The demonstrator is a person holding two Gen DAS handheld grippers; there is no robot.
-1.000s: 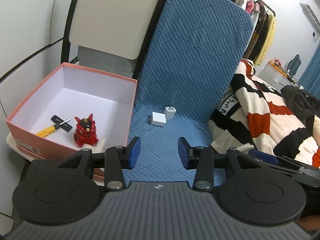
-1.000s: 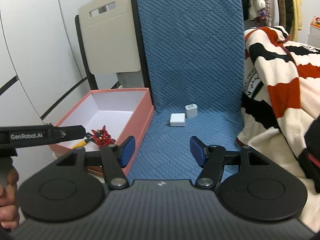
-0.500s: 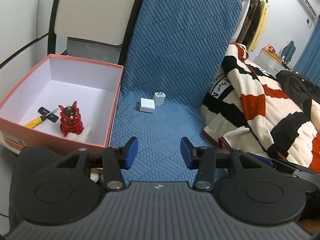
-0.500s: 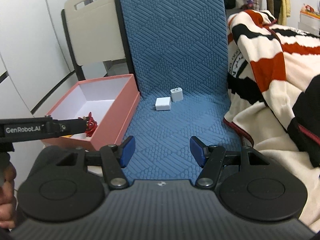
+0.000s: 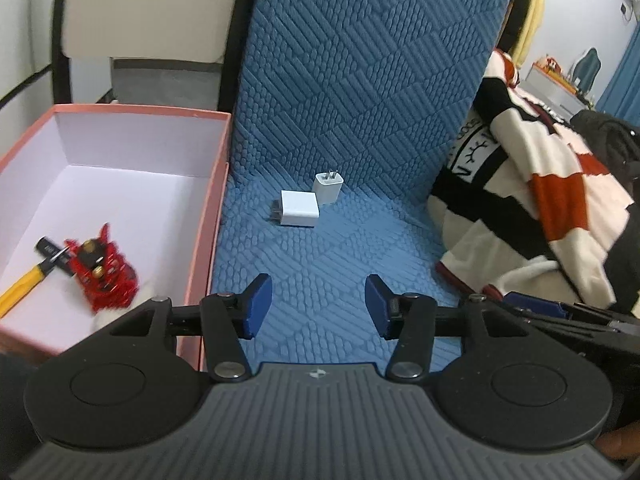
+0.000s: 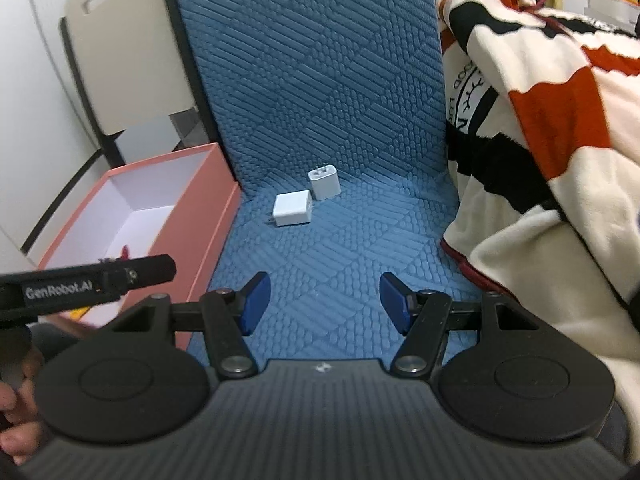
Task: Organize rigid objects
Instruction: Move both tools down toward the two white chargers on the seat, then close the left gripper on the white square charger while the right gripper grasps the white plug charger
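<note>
Two white wall chargers [image 5: 299, 208] [image 5: 328, 187] lie touching on the blue quilted seat [image 5: 332, 264], ahead of our left tongs [image 5: 318, 306] and right tongs [image 6: 324, 302], both wide open and empty. Left of them, our pink box [image 5: 208, 216] holds a red figurine [image 5: 102, 272] and screwdriver [image 5: 24, 286].

Blue quilted chair [image 5: 360, 120], white wall [image 6: 36, 80], striped blanket [image 6: 560, 140]

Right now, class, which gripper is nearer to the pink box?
Left. The left gripper hangs open right beside the pink box, its finger by the near corner. The right gripper, also open, sits farther right over the blue cushion.
</note>
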